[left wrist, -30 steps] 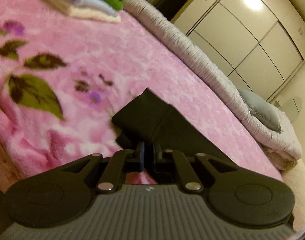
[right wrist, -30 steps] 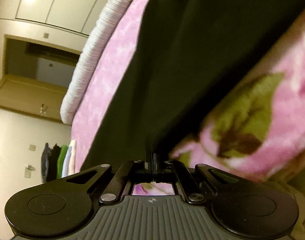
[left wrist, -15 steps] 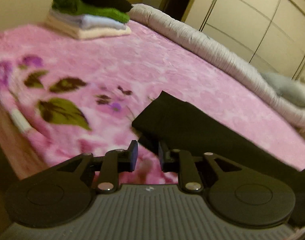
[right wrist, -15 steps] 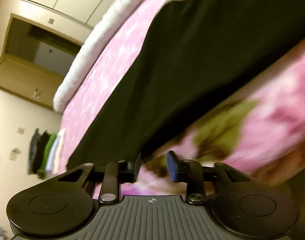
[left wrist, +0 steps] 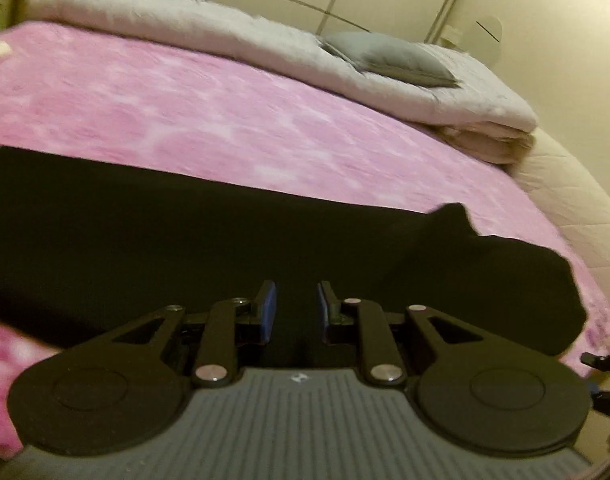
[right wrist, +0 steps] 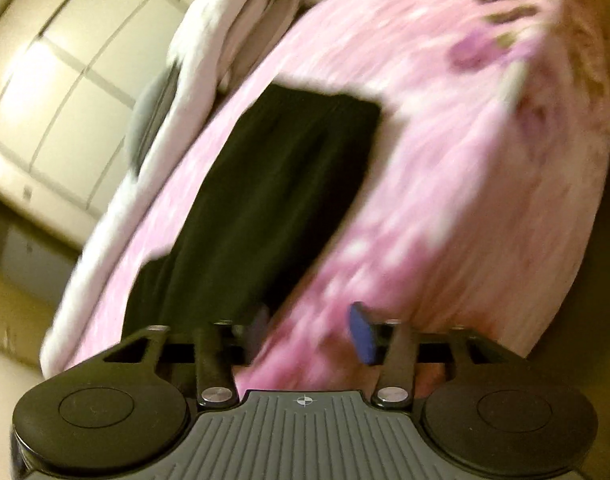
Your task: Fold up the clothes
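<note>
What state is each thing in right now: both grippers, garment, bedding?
left gripper: open, nothing held, over the garment.
right gripper: jaws just opened wide, nothing between them.
black garment: released, lying flat in a long strip on the pink blanket.
white duvet: bunched along far edge.
grey pillow: resting on duvet.

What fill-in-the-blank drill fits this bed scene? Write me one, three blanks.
1. The long black cloth garment lies flat on a fuzzy blanket coloured ____.
2. The small grey pillow rests on a rolled ____ quilt.
3. The right hand-held gripper is ____, gripping nothing.

Missing words: pink; white; open
</note>
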A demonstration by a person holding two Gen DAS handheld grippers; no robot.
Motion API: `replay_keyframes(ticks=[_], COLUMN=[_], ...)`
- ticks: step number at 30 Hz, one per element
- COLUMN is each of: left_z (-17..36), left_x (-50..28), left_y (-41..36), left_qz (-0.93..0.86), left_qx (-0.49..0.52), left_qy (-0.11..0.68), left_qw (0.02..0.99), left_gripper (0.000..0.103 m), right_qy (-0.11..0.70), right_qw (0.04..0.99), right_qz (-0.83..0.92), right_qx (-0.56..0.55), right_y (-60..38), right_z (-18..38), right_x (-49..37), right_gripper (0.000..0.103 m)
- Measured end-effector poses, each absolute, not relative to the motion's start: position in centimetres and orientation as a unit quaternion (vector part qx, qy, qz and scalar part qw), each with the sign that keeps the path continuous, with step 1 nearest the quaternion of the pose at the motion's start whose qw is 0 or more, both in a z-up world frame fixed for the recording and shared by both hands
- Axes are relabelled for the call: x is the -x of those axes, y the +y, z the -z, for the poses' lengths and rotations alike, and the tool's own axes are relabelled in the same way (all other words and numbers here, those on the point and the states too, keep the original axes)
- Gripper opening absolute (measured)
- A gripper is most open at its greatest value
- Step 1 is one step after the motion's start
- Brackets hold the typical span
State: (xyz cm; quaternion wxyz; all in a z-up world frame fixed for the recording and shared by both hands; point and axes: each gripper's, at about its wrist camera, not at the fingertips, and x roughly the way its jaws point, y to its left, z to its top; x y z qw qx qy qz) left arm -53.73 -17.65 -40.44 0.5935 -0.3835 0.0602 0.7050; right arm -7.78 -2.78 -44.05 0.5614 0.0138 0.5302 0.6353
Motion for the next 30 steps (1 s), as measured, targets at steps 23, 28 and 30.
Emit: replay_keyframes(ticks=[23,28,30], left_z=[43.4,42.3,42.1], left_x=[52.1,51.3,51.1], left_y=[-15.7,-17.0,-17.4], left_qz=[-0.730,-0.747,-0.753], left_qx=[0.368,0.341,0.333], left_qy=[0.121,0.143,0.147], left_qw=[0.563,0.552,0.547], left_gripper=[0.015,0.019,0.023], right_qy=[0.420,0.347,0.288], right_qw=[0.632,0.676,0.667], right_qz=[-0.645,-0.638,-0.671], right_qx=[0.092,0.124,0.147], right_y=[5.4,2.2,0.9], right_z=[43.4,39.0,37.9], right_x=[5.7,8.4,11.3], right_gripper=[0.015,0.038,0.040])
